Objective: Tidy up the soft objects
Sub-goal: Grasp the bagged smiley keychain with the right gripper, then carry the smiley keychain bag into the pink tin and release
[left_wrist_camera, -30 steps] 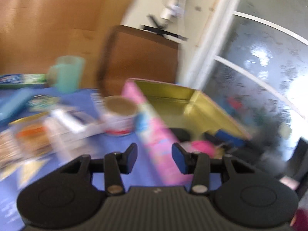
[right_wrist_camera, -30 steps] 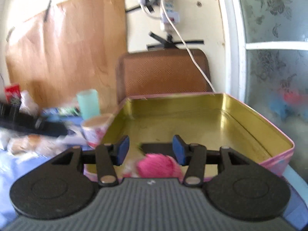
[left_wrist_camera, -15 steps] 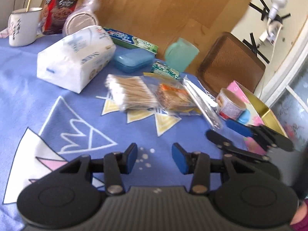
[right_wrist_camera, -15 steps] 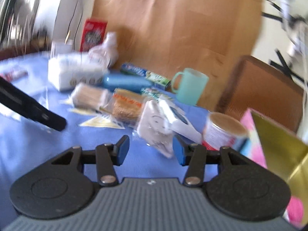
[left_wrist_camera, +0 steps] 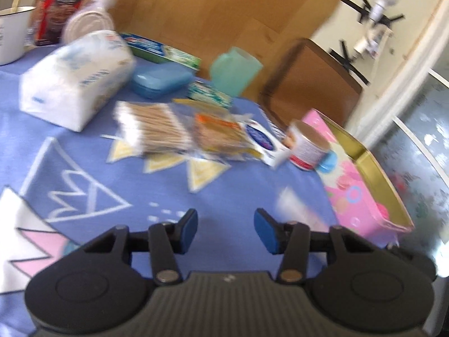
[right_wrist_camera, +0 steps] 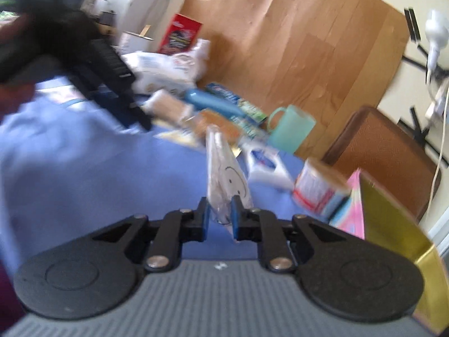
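Observation:
My right gripper [right_wrist_camera: 220, 216] is closing on a clear plastic packet with a smiley face [right_wrist_camera: 227, 174]. The packet stands upright between the blue pads, which press on its lower end. A pink tin with a gold inside [right_wrist_camera: 393, 224] lies open just to the right, and the left wrist view shows something pink in the tin [left_wrist_camera: 362, 196]. My left gripper [left_wrist_camera: 226, 230] hovers over the blue tablecloth [left_wrist_camera: 84, 168] with its jaws opening and nothing between them. A bag of cotton swabs [left_wrist_camera: 151, 123] and a white tissue pack [left_wrist_camera: 75, 81] lie ahead of it.
A small can [left_wrist_camera: 307, 147] stands beside the tin. Farther back are a green mug [left_wrist_camera: 235, 70], a blue case [left_wrist_camera: 162, 80], a toothpaste box [left_wrist_camera: 165, 49], a red carton [left_wrist_camera: 61, 2] and a white mug [left_wrist_camera: 11, 33]. A brown chair back [left_wrist_camera: 308, 84] rises behind the table.
Both grippers swung left from the tin to the cluttered table. The right jaws narrowed onto the smiley packet. The left jaws spread wider.

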The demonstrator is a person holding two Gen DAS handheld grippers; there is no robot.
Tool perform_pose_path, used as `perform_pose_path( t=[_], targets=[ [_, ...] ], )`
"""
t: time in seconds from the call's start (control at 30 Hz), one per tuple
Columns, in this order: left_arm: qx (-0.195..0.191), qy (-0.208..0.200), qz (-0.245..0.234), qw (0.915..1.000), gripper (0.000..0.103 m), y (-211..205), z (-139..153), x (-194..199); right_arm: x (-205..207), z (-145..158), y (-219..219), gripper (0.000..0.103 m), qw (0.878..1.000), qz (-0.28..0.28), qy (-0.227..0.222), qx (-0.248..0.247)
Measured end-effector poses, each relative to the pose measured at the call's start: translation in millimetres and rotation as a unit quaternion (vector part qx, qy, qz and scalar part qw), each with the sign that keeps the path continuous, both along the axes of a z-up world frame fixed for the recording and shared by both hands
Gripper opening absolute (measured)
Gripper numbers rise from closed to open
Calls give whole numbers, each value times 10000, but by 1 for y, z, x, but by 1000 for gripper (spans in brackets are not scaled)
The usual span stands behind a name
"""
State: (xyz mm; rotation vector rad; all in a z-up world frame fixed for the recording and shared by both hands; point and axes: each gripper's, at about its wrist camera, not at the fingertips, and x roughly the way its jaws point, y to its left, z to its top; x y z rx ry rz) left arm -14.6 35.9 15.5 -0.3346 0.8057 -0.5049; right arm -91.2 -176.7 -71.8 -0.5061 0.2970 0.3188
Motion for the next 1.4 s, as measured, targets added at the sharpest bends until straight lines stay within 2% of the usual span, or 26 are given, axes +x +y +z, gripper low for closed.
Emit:
perform_pose_path(
  t=[0.03, 0.1, 0.17, 0.3, 0.43, 0.47, 0.57, 0.7, 0.77, 0.9, 1.0, 1.1, 1.17, 1.23, 1.33, 1.4],
  targets=[
    [-1, -9, -131, 9999, 57, -7, 1, -1, -8, -1, -8, 33, 9996, 85, 195, 171],
    [43, -37, -319, 9995, 64, -20, 3, -4, -15, -2, -29, 58, 9942, 310, 700, 753],
    [182, -73, -510, 9985, 68, -35, 4, -5, -21, -4, -45, 64, 9843, 363, 996, 1410],
    [455, 39, -804, 9957, 72, -62, -2, 0, -18, -10, -58, 64, 9715, 133, 1154, 2067],
    [560, -50, -1125, 9921, 75, -85, -6, -1, -6, -14, -46, 64, 9725, -43, 1080, 2064],
    [551, -30, -1161, 9917, 71, -89, -6, -3, -4, -15, -42, 64, 9733, -43, 1040, 2046],
    [360, 86, -1302, 9908, 69, -94, -1, -8, 0, -16, -30, 57, 9773, -240, 847, 1925],
    [333, -226, -1275, 9910, 66, -101, 24, -15, -1, -5, -40, 42, 9688, -382, 750, 2331],
    [231, -409, -1439, 9885, 66, -112, 41, -18, -8, 4, -46, 41, 9693, -410, 525, 2366],
    [410, -907, -1925, 9762, 65, -162, 71, -20, -23, 25, -60, 40, 9676, -459, 12, 2481],
    [548, -1137, -2329, 9643, 65, -206, 78, -17, -32, 39, -80, 40, 9668, -834, -555, 2352],
    [767, -1383, -2582, 9531, 64, -243, 81, -14, -31, 48, -107, 41, 9614, -1290, -825, 2287],
    [581, -1401, -2458, 9574, 61, -244, 92, -8, -26, 52, -129, 41, 9552, -1561, -774, 2391],
    [267, -1358, -2299, 9633, 64, -228, 101, -2, -31, 55, -147, 41, 9489, -1481, -637, 2712],
    [323, -1454, -1950, 9694, 70, -196, 99, 1, -46, 52, -153, 42, 9471, -1051, -376, 3010],
    [493, -1320, -1837, 9728, 70, -176, 86, 7, -53, 44, -145, 42, 9464, -699, -141, 3150]
  ],
)
